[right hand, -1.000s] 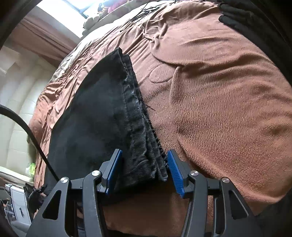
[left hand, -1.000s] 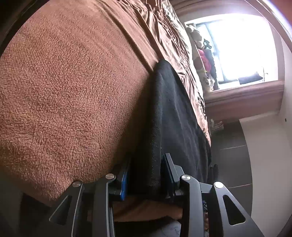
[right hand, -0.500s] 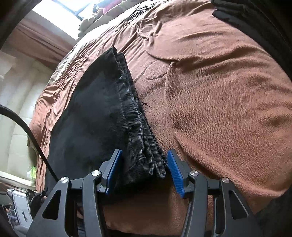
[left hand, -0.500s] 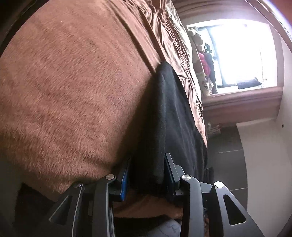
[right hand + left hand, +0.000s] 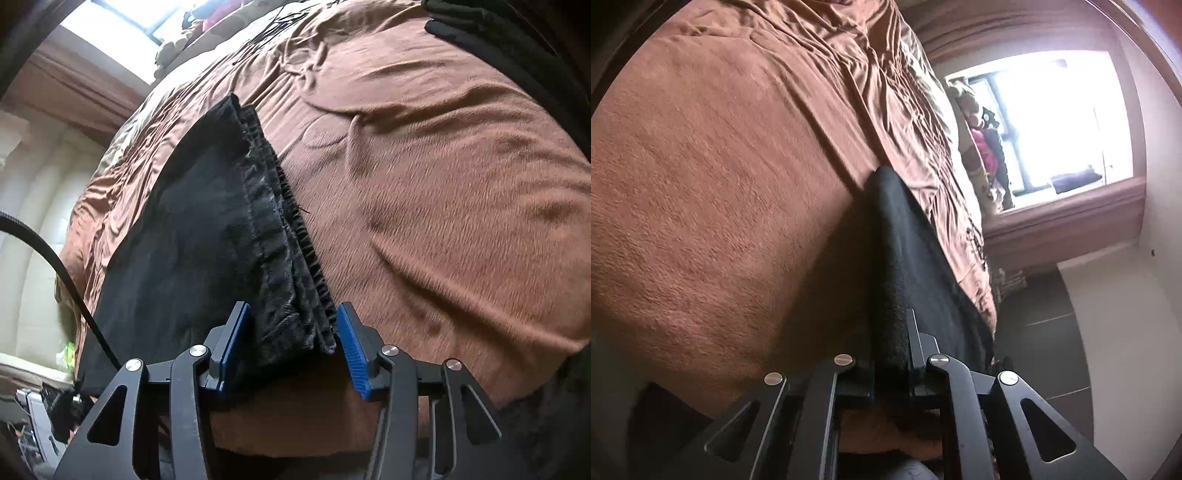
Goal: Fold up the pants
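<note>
Black pants [image 5: 192, 229] lie folded in layers on a brown blanket [image 5: 443, 184]. In the right wrist view my right gripper [image 5: 291, 332] has its blue pads on either side of the ribbed waistband corner [image 5: 295, 295], holding the stacked layers. In the left wrist view my left gripper [image 5: 890, 347] is shut on the near edge of the pants [image 5: 905, 258], which stretch away as a narrow black band over the blanket [image 5: 720, 184]. The left pads are mostly hidden by the cloth.
The bed runs toward a bright window [image 5: 1052, 122] with soft toys [image 5: 982, 147] on the sill. Dark tiled floor [image 5: 1045, 332] lies beside the bed. A black cable [image 5: 62, 266] crosses the left of the right wrist view. More dark cloth [image 5: 480, 33] lies at the far right.
My left gripper has closed tighter on the pants edge and shifted, so more of the wrinkled bed and window shows. The right gripper keeps its hold and has shifted only slightly.
</note>
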A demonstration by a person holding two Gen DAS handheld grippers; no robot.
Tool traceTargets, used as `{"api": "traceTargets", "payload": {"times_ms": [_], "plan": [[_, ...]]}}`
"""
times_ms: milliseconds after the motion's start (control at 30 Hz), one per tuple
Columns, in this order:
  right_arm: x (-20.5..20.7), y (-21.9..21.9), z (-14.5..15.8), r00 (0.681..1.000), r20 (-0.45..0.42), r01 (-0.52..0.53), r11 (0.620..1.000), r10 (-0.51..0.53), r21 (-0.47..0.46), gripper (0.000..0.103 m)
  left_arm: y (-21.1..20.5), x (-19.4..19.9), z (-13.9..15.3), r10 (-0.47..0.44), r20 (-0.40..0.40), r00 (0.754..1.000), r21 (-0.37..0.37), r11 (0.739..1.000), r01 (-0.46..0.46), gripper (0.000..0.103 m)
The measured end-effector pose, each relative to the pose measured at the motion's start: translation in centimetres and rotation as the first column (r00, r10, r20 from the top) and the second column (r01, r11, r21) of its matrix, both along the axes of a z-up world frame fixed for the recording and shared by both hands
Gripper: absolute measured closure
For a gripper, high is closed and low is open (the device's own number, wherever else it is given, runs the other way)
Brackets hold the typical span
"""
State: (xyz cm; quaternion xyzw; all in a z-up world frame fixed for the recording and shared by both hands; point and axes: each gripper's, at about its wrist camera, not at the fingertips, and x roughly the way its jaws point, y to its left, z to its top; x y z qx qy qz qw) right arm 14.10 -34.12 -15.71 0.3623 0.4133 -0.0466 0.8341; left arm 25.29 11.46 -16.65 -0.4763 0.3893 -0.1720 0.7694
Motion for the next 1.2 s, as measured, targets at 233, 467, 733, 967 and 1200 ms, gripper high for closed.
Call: {"api": "traceTargets", "payload": {"times_ms": [233,467,733,967,1200], "plan": [[-0.9,0.4,0.2,1.000,-0.012,-0.005,1.000,0.005,-0.001,0.061,1.2,-1.3,-1.5,0.006,-0.023,1.000,-0.030,1.000,-0.007,0.091],[-3.8,-0.1,3.7,0.996,0.062,0.075,0.995,-0.070,-0.073,0.061,0.8,-0.9,-2.5,-0.017,-0.068,0.998,-0.020,1.000,0.015,0.088],[-3.9,4.6,8.2,0.981,0.186,-0.029,0.986,0.060,-0.165,0.061,0.9,-0.9,-2.7,-0.037,-0.092,0.995,-0.022,0.999,0.035,0.071],[-1.8,8.8,7.9,0.967,0.192,-0.134,0.975,0.168,-0.177,0.061,1.6,-1.0,-2.8,-0.047,-0.080,0.996,-0.044,0.998,0.043,0.067],[3.4,12.7,6.6,0.954,0.153,-0.224,0.955,0.256,-0.196,0.061,-0.1,0.1,-3.9,-0.091,-0.086,0.992,-0.057,0.995,0.087,0.067]]}}
